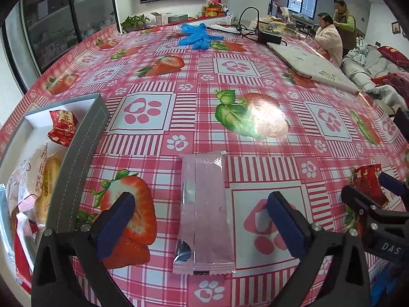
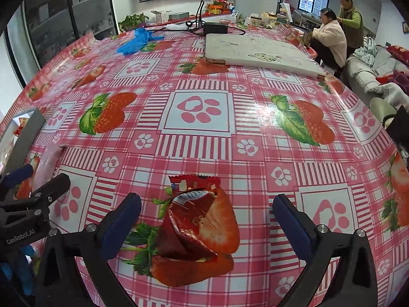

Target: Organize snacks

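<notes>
A long clear pink snack packet (image 1: 204,212) lies on the strawberry tablecloth between the open fingers of my left gripper (image 1: 202,222). A red snack packet (image 2: 194,220) lies between the open fingers of my right gripper (image 2: 207,225); it also shows at the right in the left wrist view (image 1: 368,186). A grey box (image 1: 76,158) at the left holds a red packet (image 1: 62,128), a bread packet (image 1: 43,179) and other snacks. Neither gripper is touching its packet.
Blue gloves (image 1: 198,35) lie at the far side of the table. A white flat board (image 2: 258,51) and a black device with cables (image 2: 214,28) are at the back right. Two people (image 2: 340,25) are beyond the table's far right edge.
</notes>
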